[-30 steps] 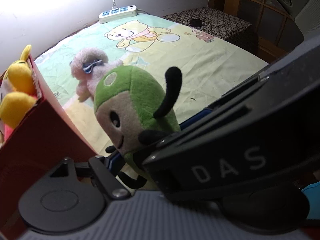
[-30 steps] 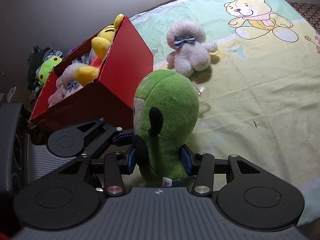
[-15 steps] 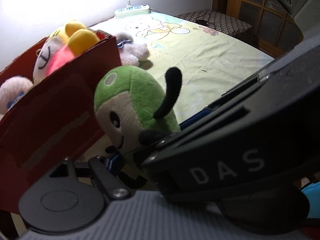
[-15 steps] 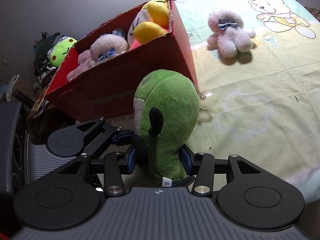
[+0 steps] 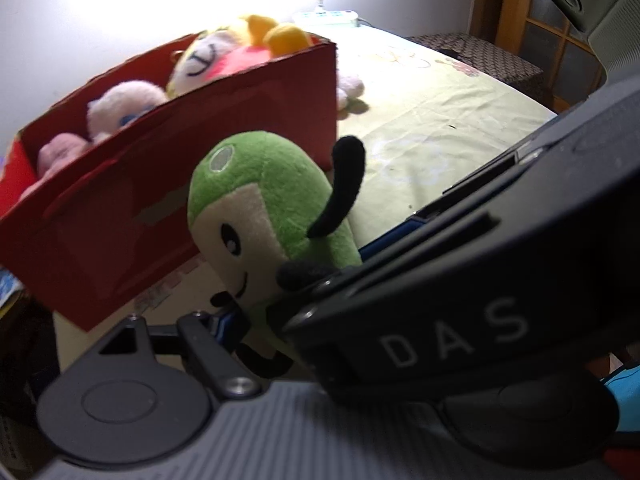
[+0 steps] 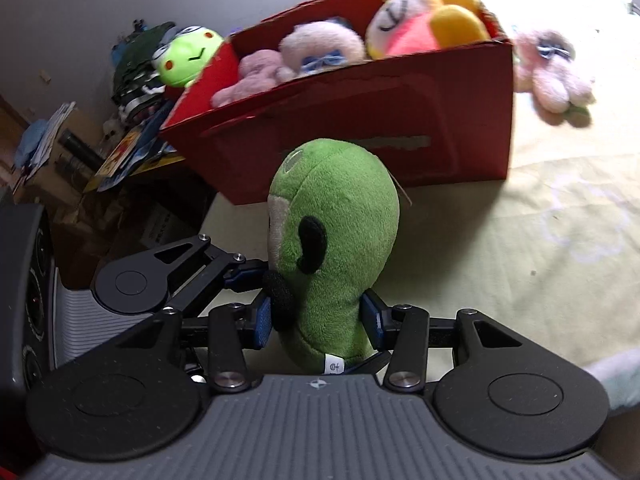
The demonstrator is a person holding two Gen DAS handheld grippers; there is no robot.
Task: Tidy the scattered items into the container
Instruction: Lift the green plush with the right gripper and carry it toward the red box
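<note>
Behind red box (image 6: 360, 120), frog plush (image 6: 188, 56), right-wrist view only

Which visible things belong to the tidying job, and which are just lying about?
Job: green plush, gripped by both the right gripper and left gripper; red box; pink plush on the bed.

Lying about: power strip, floor clutter.

Power strip (image 5: 325, 18), cartoon bedsheet (image 5: 432, 120).
</note>
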